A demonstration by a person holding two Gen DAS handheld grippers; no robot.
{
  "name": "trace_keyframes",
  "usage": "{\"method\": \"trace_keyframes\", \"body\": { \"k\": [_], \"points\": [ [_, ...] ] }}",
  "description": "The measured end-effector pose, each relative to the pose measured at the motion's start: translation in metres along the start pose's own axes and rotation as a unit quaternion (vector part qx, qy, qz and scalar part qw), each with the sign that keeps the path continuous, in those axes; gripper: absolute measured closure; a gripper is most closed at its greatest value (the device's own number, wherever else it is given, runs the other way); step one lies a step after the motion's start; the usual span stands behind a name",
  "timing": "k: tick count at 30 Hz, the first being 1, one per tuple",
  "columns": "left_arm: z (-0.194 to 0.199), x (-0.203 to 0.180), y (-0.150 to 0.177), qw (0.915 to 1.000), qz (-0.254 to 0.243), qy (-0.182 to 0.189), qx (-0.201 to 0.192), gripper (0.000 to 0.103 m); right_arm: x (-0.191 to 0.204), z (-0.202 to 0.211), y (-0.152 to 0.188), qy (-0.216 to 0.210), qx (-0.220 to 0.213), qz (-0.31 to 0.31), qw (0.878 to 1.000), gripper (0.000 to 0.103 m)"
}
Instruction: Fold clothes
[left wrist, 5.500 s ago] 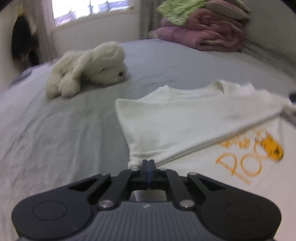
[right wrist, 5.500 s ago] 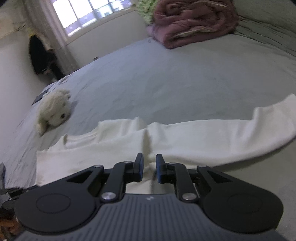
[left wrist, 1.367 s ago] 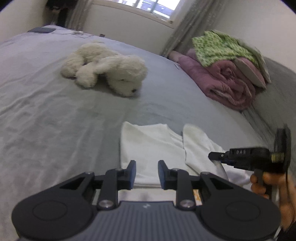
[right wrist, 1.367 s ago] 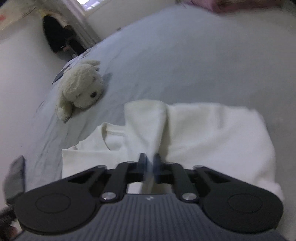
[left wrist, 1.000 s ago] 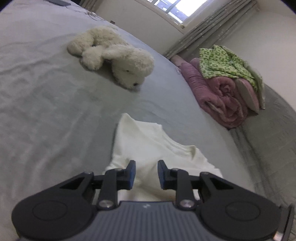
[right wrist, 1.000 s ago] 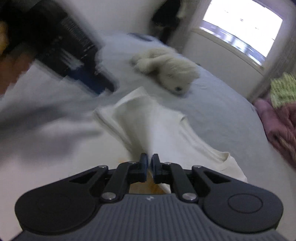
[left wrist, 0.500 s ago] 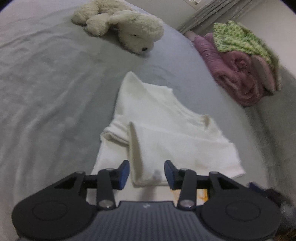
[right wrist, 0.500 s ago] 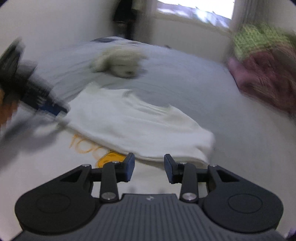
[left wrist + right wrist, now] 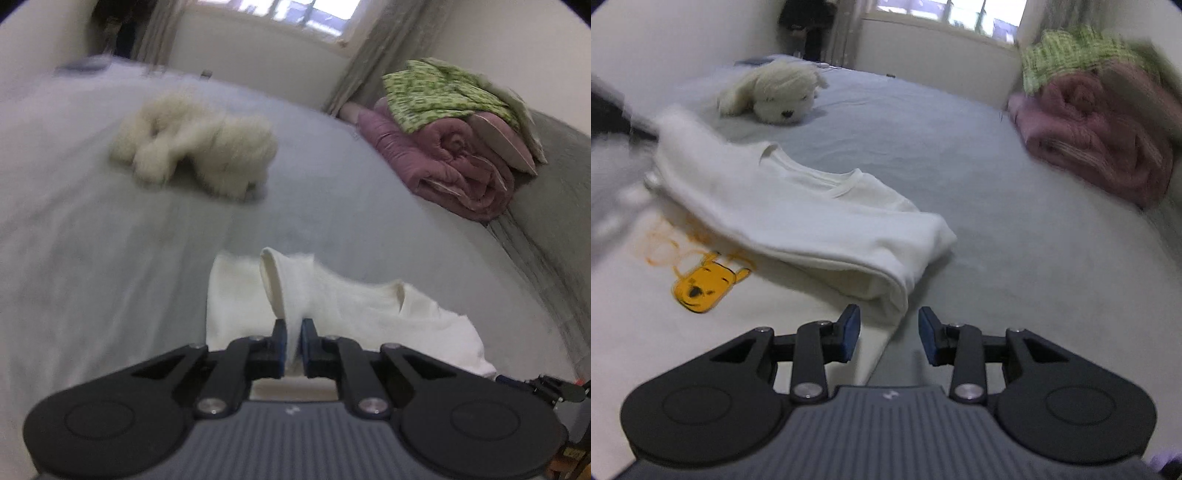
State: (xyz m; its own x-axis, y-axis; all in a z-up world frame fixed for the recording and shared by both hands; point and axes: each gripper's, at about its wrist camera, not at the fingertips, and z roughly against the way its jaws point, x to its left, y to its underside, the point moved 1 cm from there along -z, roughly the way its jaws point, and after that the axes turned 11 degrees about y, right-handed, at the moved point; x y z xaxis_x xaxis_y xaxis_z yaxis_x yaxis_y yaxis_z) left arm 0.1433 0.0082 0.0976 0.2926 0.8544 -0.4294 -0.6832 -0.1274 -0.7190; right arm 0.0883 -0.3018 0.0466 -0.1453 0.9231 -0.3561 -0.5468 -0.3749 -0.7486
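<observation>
In the left wrist view, the left gripper (image 9: 292,341) points forward over the bed (image 9: 92,258), low and near the cloth. Its jaws are pressed together on a fold of the white shirt (image 9: 351,306), and the pinched fold rises up from the rest of the shirt. The shirt lies on the bed, stretching away to the right. A fluffy toy dog (image 9: 199,147) lies farther back, and a pile of blankets (image 9: 450,158) sits at the right.

In the right wrist view, the right gripper (image 9: 889,334) hangs low over the shirt's (image 9: 798,218) near edge, tipped down a little. Its jaws are wide apart and hold nothing. The folded sleeve part runs from the far left toward the jaws. A yellow bear picture (image 9: 701,284) faces up on the shirt.
</observation>
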Motion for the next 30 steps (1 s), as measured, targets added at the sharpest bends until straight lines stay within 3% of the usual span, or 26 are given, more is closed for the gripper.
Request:
{"method": "trace_keyframes", "body": {
  "k": [2,6,11,16,17,19,25,30],
  "points": [
    [0.001,-0.01,-0.016,0.9997,-0.024,0.001,-0.009,0.095,0.006,-0.002,-0.003,0.028,-0.021,0.013,0.999,0.072],
    [0.003,-0.034,-0.046,0.9977,-0.061,0.014,-0.026,0.095,-0.006,-0.001,-0.011,0.008,-0.026,-0.052,0.998,0.072],
    [0.002,-0.076,-0.071,0.9947,-0.077,0.051,-0.045,0.095,0.022,-0.016,-0.012,0.083,-0.035,-0.008,0.996,0.06],
    [0.003,-0.116,-0.089,0.9903,-0.094,0.079,-0.065,0.095,0.012,-0.016,-0.015,0.042,-0.033,-0.072,0.996,0.059],
    [0.003,-0.123,-0.092,0.9895,-0.097,0.083,-0.068,0.095,0.009,-0.018,-0.013,0.042,-0.026,-0.086,0.995,0.054],
    [0.005,-0.125,-0.095,0.9893,-0.1,0.076,-0.074,0.095,0.003,-0.022,-0.01,0.042,-0.01,-0.113,0.993,0.047],
    [0.01,-0.132,-0.103,0.9885,-0.108,0.054,-0.091,0.096,-0.015,-0.036,0.001,0.041,0.036,-0.192,0.98,0.047],
    [0.008,-0.09,-0.093,0.9904,-0.11,0.007,-0.083,0.096,-0.03,-0.047,0.011,0.04,0.074,-0.257,0.963,0.048]
  ]
}}
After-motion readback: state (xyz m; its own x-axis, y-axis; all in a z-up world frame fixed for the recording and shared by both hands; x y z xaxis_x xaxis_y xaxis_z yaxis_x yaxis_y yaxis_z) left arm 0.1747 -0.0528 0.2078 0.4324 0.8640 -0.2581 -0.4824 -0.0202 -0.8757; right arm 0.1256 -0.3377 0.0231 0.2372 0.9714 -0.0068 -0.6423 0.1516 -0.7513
